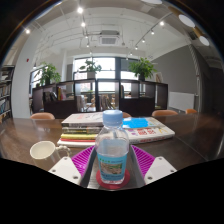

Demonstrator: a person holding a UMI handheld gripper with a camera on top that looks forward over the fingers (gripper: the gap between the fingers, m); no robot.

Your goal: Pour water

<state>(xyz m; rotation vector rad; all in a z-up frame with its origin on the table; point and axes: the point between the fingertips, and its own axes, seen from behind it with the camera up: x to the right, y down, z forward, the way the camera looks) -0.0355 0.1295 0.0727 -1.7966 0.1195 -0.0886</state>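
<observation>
While the tool (112,160) held the water bottle (112,148), both pink pads (84,159) pressed on its sides. It stood upright between the fingers, with a blue label and a pale cap. Just ahead, a small white cup (43,150) sat on the brown desk (20,140). Beyond the bottle lay some stacked books (86,125).

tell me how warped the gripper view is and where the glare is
Gripper view: strong fisheye, the ceiling beams and the table edge bow into curves; ceiling spotlights blow out into white dots and the windows behind are bright; the water bottle between the tongs looms large but reads clearly, its label legible as a blue band.
</observation>
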